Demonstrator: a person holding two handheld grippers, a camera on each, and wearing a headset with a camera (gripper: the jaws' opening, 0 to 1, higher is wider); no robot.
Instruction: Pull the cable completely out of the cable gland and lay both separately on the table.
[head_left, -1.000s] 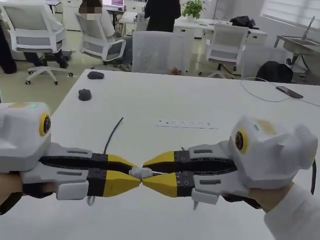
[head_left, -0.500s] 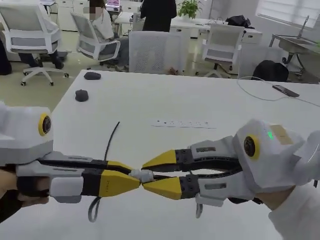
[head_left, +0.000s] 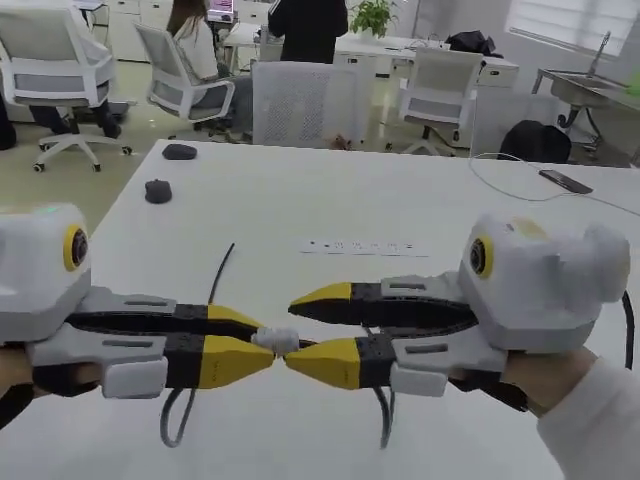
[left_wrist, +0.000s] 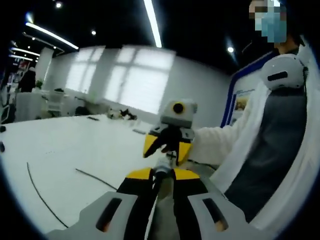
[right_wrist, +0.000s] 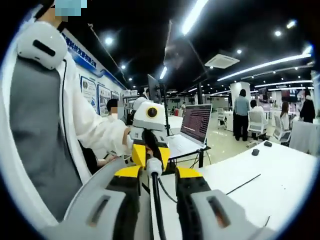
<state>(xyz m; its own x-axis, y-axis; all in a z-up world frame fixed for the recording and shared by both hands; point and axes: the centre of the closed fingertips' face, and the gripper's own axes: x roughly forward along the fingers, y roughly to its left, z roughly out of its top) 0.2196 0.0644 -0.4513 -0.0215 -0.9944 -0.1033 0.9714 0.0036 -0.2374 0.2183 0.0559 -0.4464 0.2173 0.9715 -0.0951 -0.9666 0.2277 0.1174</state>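
A small white cable gland (head_left: 279, 339) is held above the white table (head_left: 430, 200), with my left gripper (head_left: 263, 345) shut on it. A black cable (head_left: 222, 265) runs from the gland and hangs in loops below both grippers. My right gripper (head_left: 292, 330) faces the left one tip to tip, open, its yellow jaws standing above and below the gland's end. In the right gripper view the cable (right_wrist: 156, 200) drops from the gland (right_wrist: 154, 167) through the gap of my right gripper (right_wrist: 154, 175). In the left gripper view the gland (left_wrist: 163, 170) sits in my left gripper (left_wrist: 162, 175).
A flat white power strip (head_left: 360, 247) lies mid-table behind the grippers. Two dark mice (head_left: 158, 190) (head_left: 180, 151) sit at the far left, a phone (head_left: 565, 181) with a thin white lead at the far right. Office chairs (head_left: 300, 100) and people stand beyond the table.
The right gripper's jaws have spread apart from nearly shut to wide open around the gland's end. The left gripper stays shut on the gland. More cable hangs below.
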